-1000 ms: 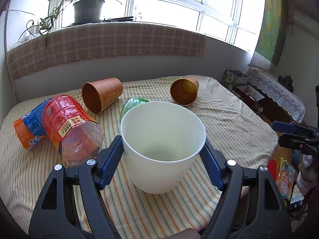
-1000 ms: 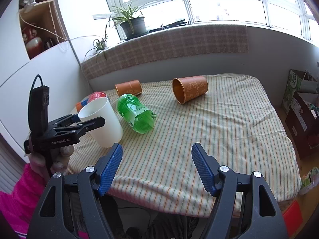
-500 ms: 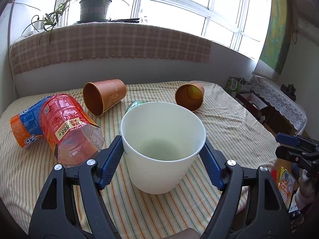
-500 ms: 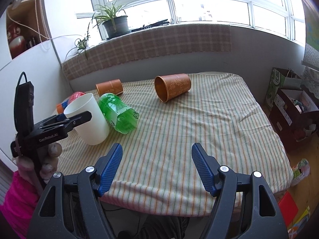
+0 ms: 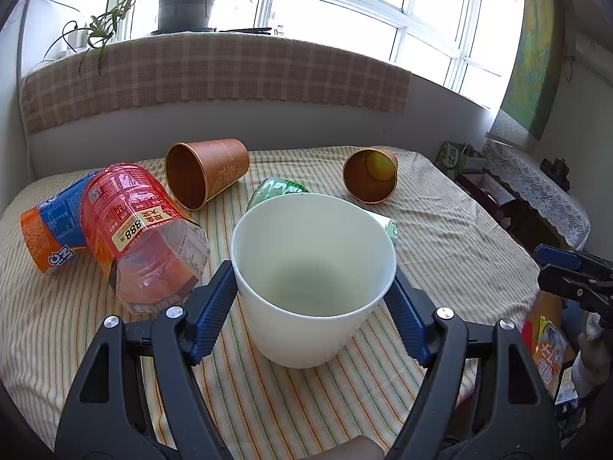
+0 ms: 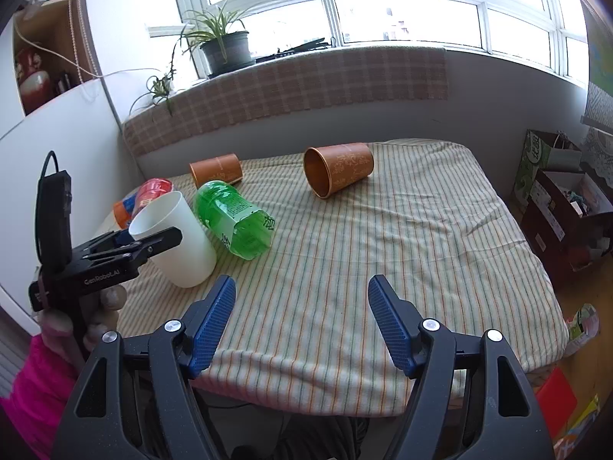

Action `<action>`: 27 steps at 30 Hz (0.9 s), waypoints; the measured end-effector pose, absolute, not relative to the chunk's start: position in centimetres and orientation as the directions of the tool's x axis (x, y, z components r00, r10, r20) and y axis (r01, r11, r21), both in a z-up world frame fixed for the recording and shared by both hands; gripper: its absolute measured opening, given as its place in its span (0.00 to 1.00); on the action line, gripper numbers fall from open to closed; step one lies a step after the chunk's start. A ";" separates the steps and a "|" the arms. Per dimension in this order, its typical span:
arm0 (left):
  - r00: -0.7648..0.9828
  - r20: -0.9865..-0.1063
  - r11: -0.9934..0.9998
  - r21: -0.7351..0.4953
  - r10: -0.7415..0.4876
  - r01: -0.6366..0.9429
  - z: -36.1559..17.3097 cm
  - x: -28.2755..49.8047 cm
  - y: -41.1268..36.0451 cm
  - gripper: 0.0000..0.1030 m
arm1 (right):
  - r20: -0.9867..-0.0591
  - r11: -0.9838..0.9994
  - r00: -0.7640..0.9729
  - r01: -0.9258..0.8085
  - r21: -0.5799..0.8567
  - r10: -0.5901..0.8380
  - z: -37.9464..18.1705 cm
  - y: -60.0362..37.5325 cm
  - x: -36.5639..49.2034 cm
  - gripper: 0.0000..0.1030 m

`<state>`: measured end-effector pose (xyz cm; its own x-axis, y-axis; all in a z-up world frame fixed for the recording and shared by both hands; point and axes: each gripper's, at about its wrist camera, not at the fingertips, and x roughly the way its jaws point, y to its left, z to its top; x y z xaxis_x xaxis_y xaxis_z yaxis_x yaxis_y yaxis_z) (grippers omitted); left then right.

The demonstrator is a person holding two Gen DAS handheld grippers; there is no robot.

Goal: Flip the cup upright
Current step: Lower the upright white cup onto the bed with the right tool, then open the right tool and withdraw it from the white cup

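The left gripper (image 5: 312, 291) is clamped on the white cup (image 5: 312, 280), one blue pad on each side just below the rim, and holds it mouth-up but tilted a little toward the camera. In the right wrist view the cup (image 6: 174, 239) leans, its base at or just above the striped cloth (image 6: 383, 253) near the front left corner; whether it actually rests there cannot be told. The right gripper (image 6: 302, 322) hangs empty with its jaws spread wide, off the front edge of the bed. The flip looks nearly done; what remains is to level the cup, seat it and let go. The risk is in the release: the cloth is soft and wrinkled, and if the pads part while the cup leans, it could topple back onto its side. The red bottle (image 5: 141, 230) lies just beside the left finger and the green bottle (image 6: 233, 222) just behind the cup, so a swing while opening could knock either one or roll it into the cup. Two brown cups (image 6: 339, 170) lie on their sides farther back, well clear.
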<state>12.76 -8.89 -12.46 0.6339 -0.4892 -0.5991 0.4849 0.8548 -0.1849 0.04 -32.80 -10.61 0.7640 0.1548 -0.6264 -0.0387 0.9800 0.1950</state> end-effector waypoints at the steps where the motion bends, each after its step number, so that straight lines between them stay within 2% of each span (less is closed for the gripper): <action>1: 0.634 -0.600 0.855 -0.182 -0.488 0.486 -12.4 12.7 -8.9 0.76 | -0.627 0.980 0.763 -0.039 0.197 0.156 -10.6 -32.8 0.1 0.69; 9: 0.606 -0.622 0.848 -0.194 -0.495 0.493 -12.6 12.7 -8.9 0.77 | -0.629 0.978 0.760 -0.041 0.204 0.163 -10.6 -32.7 0.1 0.69; 13: 0.610 -0.632 0.856 -0.182 -0.478 0.483 -12.6 12.5 -8.7 0.89 | -0.628 0.978 0.759 -0.054 0.202 0.171 -10.6 -32.4 0.1 0.69; 22: 0.616 -0.658 0.881 -0.162 -0.433 0.445 -12.7 10.5 -6.2 0.89 | -0.627 0.978 0.756 -0.084 0.189 0.186 -10.5 -31.1 0.4 0.69; 27: 0.677 -0.633 0.913 -0.130 -0.376 0.386 -11.2 8.1 -4.4 0.89 | -0.617 0.980 0.765 -0.090 0.179 0.183 -10.1 -30.3 0.5 0.69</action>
<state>8.08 -4.40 -11.21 0.6771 -0.3761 -0.6325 0.3861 0.9133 -0.1297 0.50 -30.34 -10.06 0.7654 0.1825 -0.6171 -0.0896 0.9798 0.1786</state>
